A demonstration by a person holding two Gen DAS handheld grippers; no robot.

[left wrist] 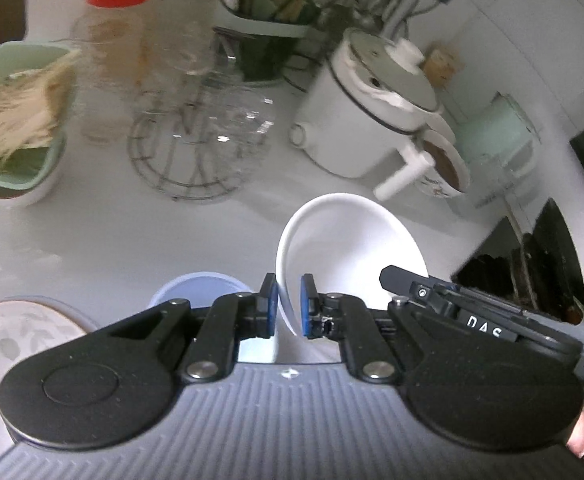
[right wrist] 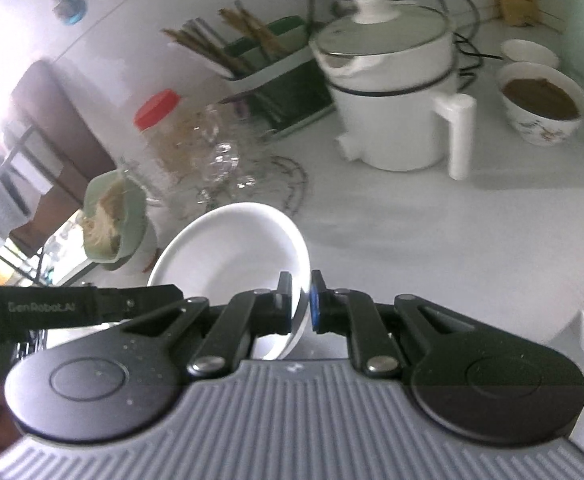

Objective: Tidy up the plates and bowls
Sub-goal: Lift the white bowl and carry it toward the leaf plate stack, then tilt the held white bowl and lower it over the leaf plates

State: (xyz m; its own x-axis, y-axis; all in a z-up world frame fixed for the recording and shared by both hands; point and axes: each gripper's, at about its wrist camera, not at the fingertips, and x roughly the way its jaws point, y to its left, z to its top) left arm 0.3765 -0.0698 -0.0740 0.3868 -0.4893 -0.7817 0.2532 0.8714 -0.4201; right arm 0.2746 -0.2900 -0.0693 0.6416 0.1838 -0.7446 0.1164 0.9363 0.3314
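Soft daylight, blown-out glare at the right view's left edge, motion blur across the background, fisheye-bent edges.

2 wrist views, close, shared counter (left wrist: 92, 232)

Probably a home kitchen: white counter (right wrist: 411, 220), electric pot (right wrist: 391, 100), chopstick holder (right wrist: 268, 64), jar (left wrist: 112, 60).
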